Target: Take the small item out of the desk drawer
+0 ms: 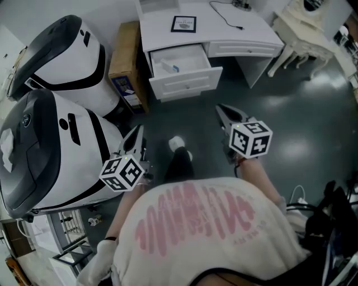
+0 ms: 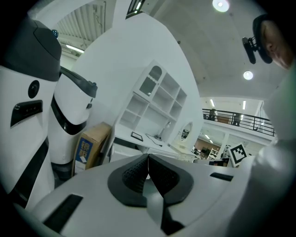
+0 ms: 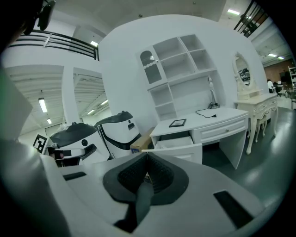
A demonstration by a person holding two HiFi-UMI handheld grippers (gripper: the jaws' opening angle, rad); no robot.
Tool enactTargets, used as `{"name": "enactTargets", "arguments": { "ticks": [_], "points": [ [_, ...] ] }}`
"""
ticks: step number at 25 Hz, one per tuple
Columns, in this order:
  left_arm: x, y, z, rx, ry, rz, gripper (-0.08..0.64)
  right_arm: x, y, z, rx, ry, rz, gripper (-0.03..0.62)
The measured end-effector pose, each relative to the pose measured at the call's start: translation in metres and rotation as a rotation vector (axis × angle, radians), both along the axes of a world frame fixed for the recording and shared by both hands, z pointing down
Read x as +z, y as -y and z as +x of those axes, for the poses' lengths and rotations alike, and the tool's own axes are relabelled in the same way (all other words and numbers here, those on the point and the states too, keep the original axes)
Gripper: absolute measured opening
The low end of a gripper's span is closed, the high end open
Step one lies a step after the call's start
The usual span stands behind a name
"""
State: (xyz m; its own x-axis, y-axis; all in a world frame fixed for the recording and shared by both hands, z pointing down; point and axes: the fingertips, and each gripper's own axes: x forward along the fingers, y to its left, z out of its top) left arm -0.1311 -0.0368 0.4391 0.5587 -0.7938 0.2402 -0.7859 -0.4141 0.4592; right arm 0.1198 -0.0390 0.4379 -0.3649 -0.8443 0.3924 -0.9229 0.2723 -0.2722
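In the head view, two white-and-black machines fill the 9 o'clock side: the near machine (image 1: 50, 156) is low and the far machine (image 1: 64, 61) lies beyond it toward 10 o'clock. A cardboard box (image 1: 126, 58) stands on end at 11 o'clock, between the far machine and the desk.

The left gripper (image 1: 137, 130) is at about 8 o'clock from the centre, close beside the near machine and pointing toward 12 o'clock. Its own view shows the two ribbed pads pressed together with nothing between them. Just to its right, the person's shoe (image 1: 177, 143) rests on the dark floor (image 1: 302, 123).

The white desk (image 1: 224, 31) is at 12 o'clock. Its left drawer (image 1: 184, 84) is pulled out. Inside lies the small item (image 1: 169, 67), a white piece with a blue end, on the drawer's left side and well apart from both grippers. On the desktop sit a picture frame (image 1: 183, 24) and, to its right, a thin cable (image 1: 226, 14).

The right gripper (image 1: 220, 107) is right of centre, angled toward 11 o'clock at the drawer. Its jaws are closed tight and empty too. A cream dressing table (image 1: 305, 25) stands at 2 o'clock.
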Motion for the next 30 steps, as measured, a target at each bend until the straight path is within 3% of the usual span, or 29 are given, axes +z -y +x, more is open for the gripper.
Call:
{"name": "enactTargets", "arguments": {
  "ticks": [5,13,22,30],
  "points": [
    [0.009,0.05,0.009,0.004,0.037,0.003,0.029,0.01,0.048,0.003,-0.021,0.004,-0.021,0.017],
    [0.022,0.15,0.027,0.016,-0.005,-0.057,0.029,0.031,0.144,0.006,-0.031,0.082,-0.079,0.017],
    [-0.006,0.27,0.023,0.007,-0.016,-0.036,0.029,0.008,0.273,0.003,-0.048,0.138,-0.061,0.017],
    [-0.005,0.343,-0.006,-0.082,0.006,-0.031,0.029,0.043,0.351,-0.023,-0.198,0.03,-0.186,0.017]
  ]
}}
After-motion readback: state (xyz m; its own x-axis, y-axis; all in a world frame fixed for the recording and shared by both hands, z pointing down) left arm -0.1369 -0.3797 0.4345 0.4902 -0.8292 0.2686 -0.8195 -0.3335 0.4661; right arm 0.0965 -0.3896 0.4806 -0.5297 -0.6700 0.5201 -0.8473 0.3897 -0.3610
